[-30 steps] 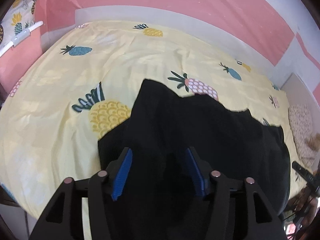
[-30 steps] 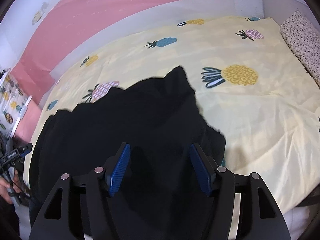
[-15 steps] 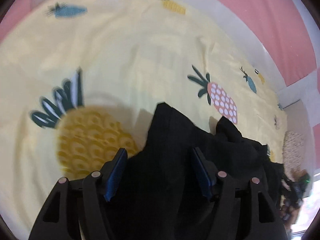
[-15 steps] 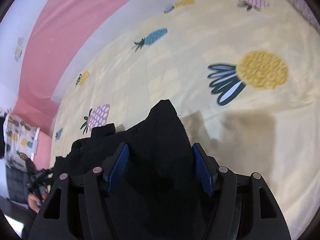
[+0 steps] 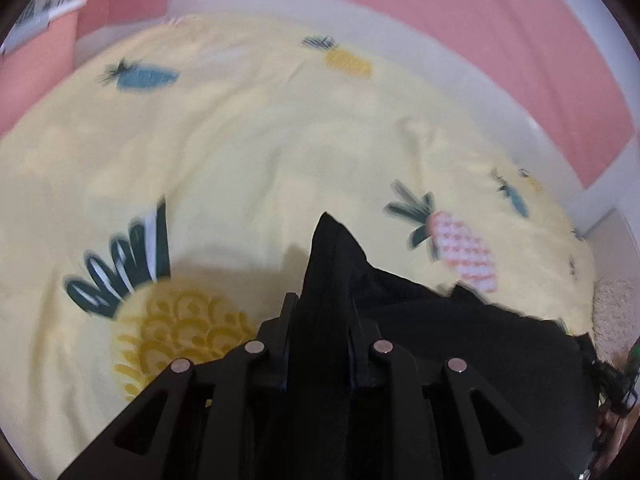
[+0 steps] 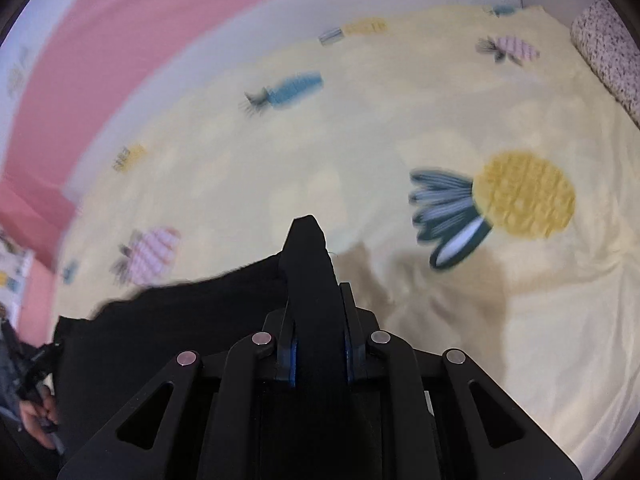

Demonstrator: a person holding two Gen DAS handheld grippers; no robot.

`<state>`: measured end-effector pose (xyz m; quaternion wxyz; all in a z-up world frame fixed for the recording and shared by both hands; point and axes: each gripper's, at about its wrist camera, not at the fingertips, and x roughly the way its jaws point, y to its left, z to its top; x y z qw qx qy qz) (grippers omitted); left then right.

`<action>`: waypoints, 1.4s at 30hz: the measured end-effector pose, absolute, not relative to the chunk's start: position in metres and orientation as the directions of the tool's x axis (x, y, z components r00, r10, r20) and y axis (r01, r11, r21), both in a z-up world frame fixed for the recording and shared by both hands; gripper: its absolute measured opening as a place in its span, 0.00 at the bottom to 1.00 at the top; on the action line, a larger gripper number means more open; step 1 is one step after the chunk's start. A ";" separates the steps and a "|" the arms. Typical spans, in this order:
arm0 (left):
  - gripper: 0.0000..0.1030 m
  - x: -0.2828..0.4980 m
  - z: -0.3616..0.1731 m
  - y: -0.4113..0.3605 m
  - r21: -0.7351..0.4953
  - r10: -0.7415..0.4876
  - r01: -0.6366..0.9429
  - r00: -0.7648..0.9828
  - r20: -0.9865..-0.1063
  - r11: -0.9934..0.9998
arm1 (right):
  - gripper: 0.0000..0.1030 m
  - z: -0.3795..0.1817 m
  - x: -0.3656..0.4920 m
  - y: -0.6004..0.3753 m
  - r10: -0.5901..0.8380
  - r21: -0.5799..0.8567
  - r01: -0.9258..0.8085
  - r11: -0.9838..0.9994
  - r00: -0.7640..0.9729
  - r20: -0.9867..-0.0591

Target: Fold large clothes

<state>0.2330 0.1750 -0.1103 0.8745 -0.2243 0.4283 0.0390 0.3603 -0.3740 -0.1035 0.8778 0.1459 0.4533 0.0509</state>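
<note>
A yellow bedsheet (image 5: 260, 152) printed with pineapples covers the bed and fills most of both wrist views; a pink wall (image 5: 460, 20) with a pale band runs behind it. A speckled pillow (image 6: 608, 56) sits at the far right edge of the sheet in the right wrist view.

The black garment (image 5: 460, 340) lies on the near part of the sheet, spread between the two grippers. In each view one corner of it stands up in a point above the fingers, and the rest trails off sideways toward the other gripper.

Left gripper (image 5: 320, 312) — jaws have just been closing and now pinch a fold of the black cloth, which rises between the fingers to a peak. Right gripper (image 6: 318, 300) — likewise just drawn in, its blue pads (image 6: 294, 358) pressed against a narrow ridge of the same garment.

A large yellow pineapple print (image 5: 180, 328) lies just left of the left gripper. A hand (image 6: 40, 416) shows at the lower left edge of the right wrist view; what it holds is too blurred to tell.
</note>
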 end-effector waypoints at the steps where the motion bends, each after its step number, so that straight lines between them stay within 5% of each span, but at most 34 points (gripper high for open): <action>1: 0.21 0.234 -0.116 0.176 -0.366 -0.121 -0.274 0.630 -0.767 0.890 | 0.15 -0.113 0.363 -0.371 0.210 0.289 0.048 0.956 0.578 -0.789; 11: 0.22 0.249 -0.145 0.174 -0.292 -0.052 -0.306 0.604 -0.795 0.906 | 0.18 -0.153 0.376 -0.371 0.193 0.268 0.059 0.961 0.552 -0.811; 18: 0.30 0.250 -0.129 0.175 -0.230 -0.015 -0.309 0.566 -0.824 0.923 | 0.27 -0.131 0.373 -0.367 0.141 0.207 0.067 0.976 0.530 -0.836; 25: 0.31 0.206 -0.055 0.178 -0.267 -0.010 -0.287 0.663 -0.749 0.920 | 0.28 -0.050 0.300 -0.360 0.177 0.211 -0.029 0.977 0.664 -0.726; 30: 0.32 0.131 -0.017 0.119 -0.300 -0.156 -0.060 0.748 -0.645 0.952 | 0.32 -0.036 0.226 -0.320 0.263 0.219 -0.153 0.964 0.689 -0.676; 34: 0.33 0.094 -0.044 0.066 -0.276 -0.250 0.080 0.704 -0.665 0.958 | 0.36 -0.070 0.193 -0.296 0.259 0.198 -0.168 0.966 0.665 -0.701; 36: 0.33 0.098 -0.075 0.053 -0.248 -0.226 0.061 0.658 -0.719 0.967 | 0.36 -0.091 0.195 -0.301 0.210 0.156 -0.140 0.978 0.669 -0.713; 42: 0.34 0.109 -0.104 0.054 -0.198 -0.165 0.035 0.703 -0.691 0.980 | 0.35 -0.121 0.215 -0.325 0.162 0.154 -0.076 0.985 0.707 -0.689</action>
